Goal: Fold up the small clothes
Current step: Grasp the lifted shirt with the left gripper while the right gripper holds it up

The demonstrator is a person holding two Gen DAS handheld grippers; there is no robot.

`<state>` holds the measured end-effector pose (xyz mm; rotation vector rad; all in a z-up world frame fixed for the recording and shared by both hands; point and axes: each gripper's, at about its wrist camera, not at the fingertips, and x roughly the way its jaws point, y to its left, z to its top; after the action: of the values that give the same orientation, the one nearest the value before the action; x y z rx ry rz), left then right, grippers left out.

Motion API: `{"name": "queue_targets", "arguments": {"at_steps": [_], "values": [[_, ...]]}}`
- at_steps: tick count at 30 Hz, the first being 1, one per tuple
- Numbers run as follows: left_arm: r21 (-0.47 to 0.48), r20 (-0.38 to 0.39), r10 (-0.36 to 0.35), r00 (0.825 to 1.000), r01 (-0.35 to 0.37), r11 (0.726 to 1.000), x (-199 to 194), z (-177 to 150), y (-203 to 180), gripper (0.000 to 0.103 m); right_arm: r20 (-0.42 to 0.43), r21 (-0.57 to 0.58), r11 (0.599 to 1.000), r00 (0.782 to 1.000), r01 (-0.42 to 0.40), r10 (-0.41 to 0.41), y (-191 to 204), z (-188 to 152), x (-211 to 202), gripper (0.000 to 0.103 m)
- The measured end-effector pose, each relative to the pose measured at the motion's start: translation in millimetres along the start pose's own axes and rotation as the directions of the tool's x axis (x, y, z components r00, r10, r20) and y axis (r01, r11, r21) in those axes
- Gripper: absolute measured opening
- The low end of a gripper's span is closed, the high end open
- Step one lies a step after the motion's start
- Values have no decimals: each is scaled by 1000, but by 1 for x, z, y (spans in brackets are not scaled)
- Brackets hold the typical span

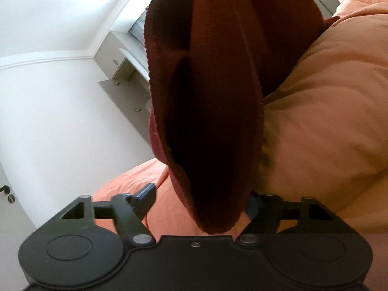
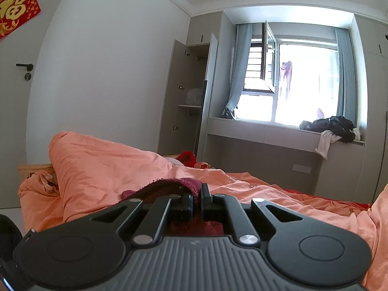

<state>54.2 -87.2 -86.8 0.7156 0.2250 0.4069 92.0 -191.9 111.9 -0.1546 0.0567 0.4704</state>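
Note:
A dark red garment (image 1: 218,84) fills the middle of the left wrist view and hangs down between the jaws of my left gripper (image 1: 201,194). Those jaws stand wide apart. The left fingertip (image 1: 146,190) is clear of the cloth, with orange bedding showing in the gap; the right one is mostly hidden behind the fabric. In the right wrist view my right gripper (image 2: 197,194) is shut on the same maroon garment (image 2: 169,185), whose lacy edge bunches over the left finger and drapes under the jaws.
A rumpled orange duvet (image 2: 101,165) covers the bed and rises in a hump at the left. A red item (image 2: 188,157) lies at the far end. Beyond stand an open wardrobe (image 2: 186,92), a window ledge with dark clothes (image 2: 332,125), and a door (image 2: 14,97).

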Motion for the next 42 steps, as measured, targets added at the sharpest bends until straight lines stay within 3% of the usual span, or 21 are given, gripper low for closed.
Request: {"name": "queue_targets", "arguments": {"at_steps": [2,3,4,5,10,15,22,31,35,38,42], "values": [[0,1,-11,1000,11,1000,-2,-2,4,37,0,5,1000,1000,1,-1,-2,-1,0,6],[1,0,-10,1000,10,1000,-2,-2,8,27,-1,5,1000,1000,1,-1,-2,-2,-1,6],[-9,4,-10,1000,10,1000,7,-2,16,10,-3,4,1000,1000,2,-2,-3,-3,-2,6],[-34,16,-11,1000,11,999,4,-3,24,6,-6,3,1000,1000,4,-4,-3,-4,-4,6],[-166,134,25,991,-3,986,-14,-4,79,4,-24,-39,998,999,41,-42,-1,-25,-24,6],[-317,163,-58,985,107,942,-20,-1,140,4,-25,-43,997,997,66,-68,11,-64,-55,6],[-325,254,-125,959,206,923,-69,-1,181,4,55,-4,985,983,174,-173,31,-94,-120,5],[-388,286,-210,935,313,867,-148,3,239,4,127,-53,978,973,201,-193,66,-69,-212,5],[-407,289,-232,929,338,848,-136,17,249,4,161,-65,975,966,213,-200,65,-56,-210,5],[-386,294,-207,933,314,867,-111,31,244,4,189,-93,965,956,247,-226,53,-46,-186,5],[-383,285,-209,935,311,870,-60,66,234,4,195,-128,947,944,294,-266,32,-31,-133,5]]}}
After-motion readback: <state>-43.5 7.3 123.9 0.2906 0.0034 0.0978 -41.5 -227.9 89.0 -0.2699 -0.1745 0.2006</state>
